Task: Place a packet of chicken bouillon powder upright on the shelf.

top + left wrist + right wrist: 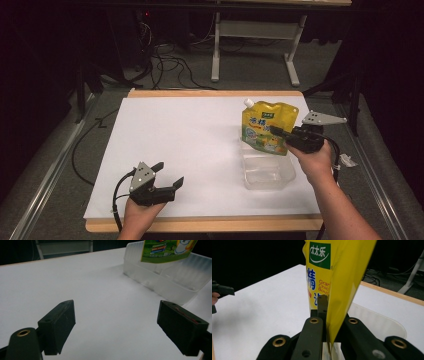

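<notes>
A yellow spouted pouch [265, 129] with green labels and a white cap hangs upright just above a clear plastic tub [267, 172] at the table's right. My right gripper [278, 133] is shut on the pouch's right edge, and the right gripper view shows the yellow pouch [337, 280] pinched between the jaws. At the front left my left gripper [167, 176] rests low over the white table top, open and with nothing in it; in its own view the gripper [122, 326] has bare table between the jaws, with the tub [170, 277] and the pouch's lower edge [167, 251] beyond.
A white sheet covers the wooden table [200, 222]. Dark floor with cables [170, 65] and a white desk frame [250, 45] lie behind the table. The wide stretch of sheet [185, 135] between the two grippers is bare.
</notes>
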A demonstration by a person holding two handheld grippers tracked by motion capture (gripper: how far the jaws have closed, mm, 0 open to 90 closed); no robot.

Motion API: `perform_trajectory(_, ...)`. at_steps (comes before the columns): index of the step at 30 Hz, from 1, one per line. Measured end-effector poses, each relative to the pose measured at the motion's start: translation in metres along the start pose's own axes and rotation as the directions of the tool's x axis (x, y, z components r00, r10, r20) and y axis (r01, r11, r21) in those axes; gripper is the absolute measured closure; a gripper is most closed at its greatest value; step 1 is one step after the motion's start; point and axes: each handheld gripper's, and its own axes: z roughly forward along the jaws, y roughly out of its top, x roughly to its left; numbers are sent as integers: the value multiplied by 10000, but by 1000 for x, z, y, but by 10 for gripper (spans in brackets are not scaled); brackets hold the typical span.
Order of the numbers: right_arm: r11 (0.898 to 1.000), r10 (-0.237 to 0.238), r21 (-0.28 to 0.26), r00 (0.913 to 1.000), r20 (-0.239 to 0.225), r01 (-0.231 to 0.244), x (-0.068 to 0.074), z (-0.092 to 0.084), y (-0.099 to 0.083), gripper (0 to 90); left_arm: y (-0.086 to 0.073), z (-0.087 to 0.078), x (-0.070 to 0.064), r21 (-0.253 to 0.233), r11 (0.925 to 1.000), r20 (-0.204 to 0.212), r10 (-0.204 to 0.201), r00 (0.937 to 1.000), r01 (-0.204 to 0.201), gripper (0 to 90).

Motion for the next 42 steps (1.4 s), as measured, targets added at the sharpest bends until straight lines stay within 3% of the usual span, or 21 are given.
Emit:
perform_trajectory(25, 9998, -72, 164, 9999, 154, 69, -3, 10, -6, 899, -1, 0, 0, 46, 10000, 83, 51, 10000, -51, 157)
perform_trajectory(39, 9991, 99, 407, 9995, 308, -112, -6, 18, -14, 898, -1, 0, 1, 2, 10000, 114, 10, 9999, -10, 157)
perform_trajectory(42, 9987, 313, 400, 9989, 356, -327, -8, 20, -18, 897, -1, 1, 1, 33, 10000, 164, 24, 9999, -24, 157)
